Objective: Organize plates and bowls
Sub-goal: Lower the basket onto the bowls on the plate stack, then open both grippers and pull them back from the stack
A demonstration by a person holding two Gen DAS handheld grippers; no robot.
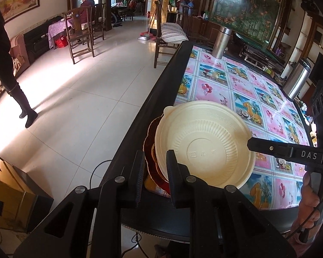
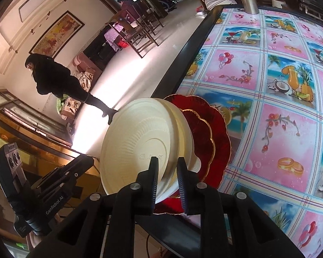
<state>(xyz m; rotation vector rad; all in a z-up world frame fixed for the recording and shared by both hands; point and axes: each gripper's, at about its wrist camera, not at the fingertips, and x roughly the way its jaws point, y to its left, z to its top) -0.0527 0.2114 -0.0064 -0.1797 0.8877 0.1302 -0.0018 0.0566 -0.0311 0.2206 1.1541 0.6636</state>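
A lived-in family home: tiled floor (image 1: 79, 99), wooden dining chairs (image 1: 80, 34), a framed painting (image 1: 17, 1) on the wall, a bright patterned tablecloth (image 2: 269, 81), someone seated (image 1: 87, 8) at a far table.

Left gripper (image 1: 155, 163): black plastic linkage arms, silver pivot screws, ribbed finger pads (image 1: 140, 172). Right gripper (image 2: 166, 172): same black build, round silver screws behind the fingers, blue-grey ribbed pads (image 2: 181, 180). White lettering "DAS" and "GenRobot.AI" marks the bodies.
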